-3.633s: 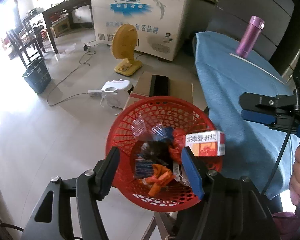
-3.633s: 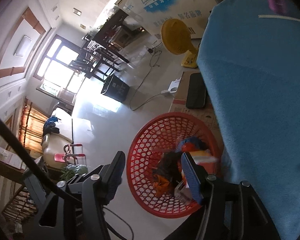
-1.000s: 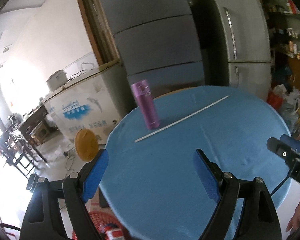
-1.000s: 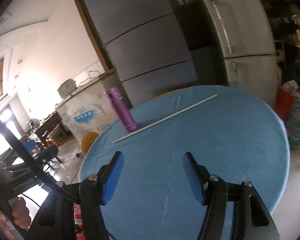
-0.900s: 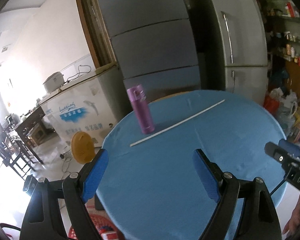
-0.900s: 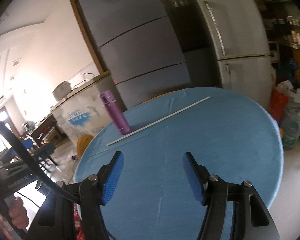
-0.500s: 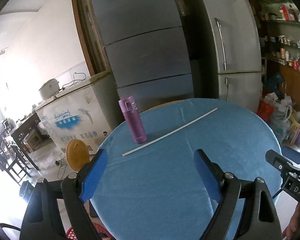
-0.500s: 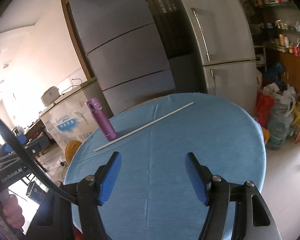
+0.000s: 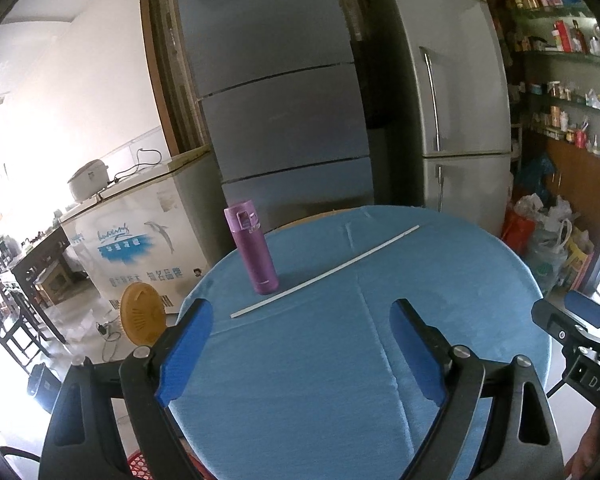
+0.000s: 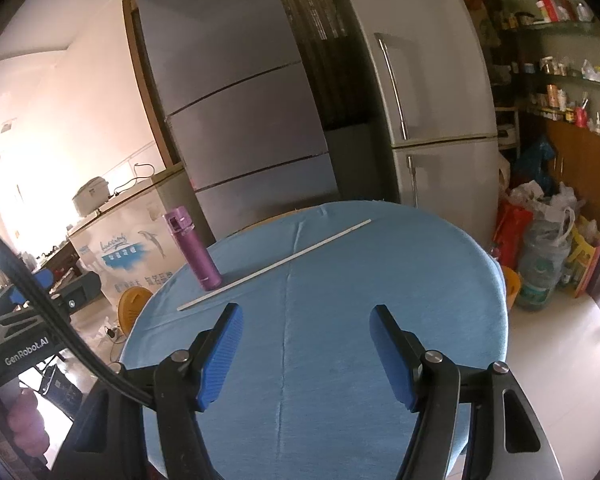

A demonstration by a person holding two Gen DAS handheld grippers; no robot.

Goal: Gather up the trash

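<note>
Over the round blue table [image 9: 440, 264], in the left wrist view, the left gripper [image 9: 300, 344] stands wide with nothing between its blue pads [image 9: 186, 346]; its jaws have just been opening further. A purple flask [image 9: 252, 252] stands upright near the table's far left edge, and a thin white rod [image 9: 324, 274] lies on the cloth just beside its base, running up to the right. At the bottom edge a sliver of the red basket [image 9: 138, 466] shows below the table rim; what lies in it cannot be seen here. The right gripper [image 9: 572, 320] pokes in at the right edge. A few seconds ago this camera looked down into the basket, full of wrappers and a small box; now it faces the table and the grey fridges [image 9: 276, 112].

In the right wrist view, the right gripper [image 10: 306, 348] is partly open and empty, its jaws having widened a little within the last second. The flask [image 10: 192, 252] and rod [image 10: 276, 265] sit on the far half of the table [image 10: 420, 280]. The left gripper [image 10: 40, 292] shows at the left edge. Earlier this view too was tilted over the basket.
</note>
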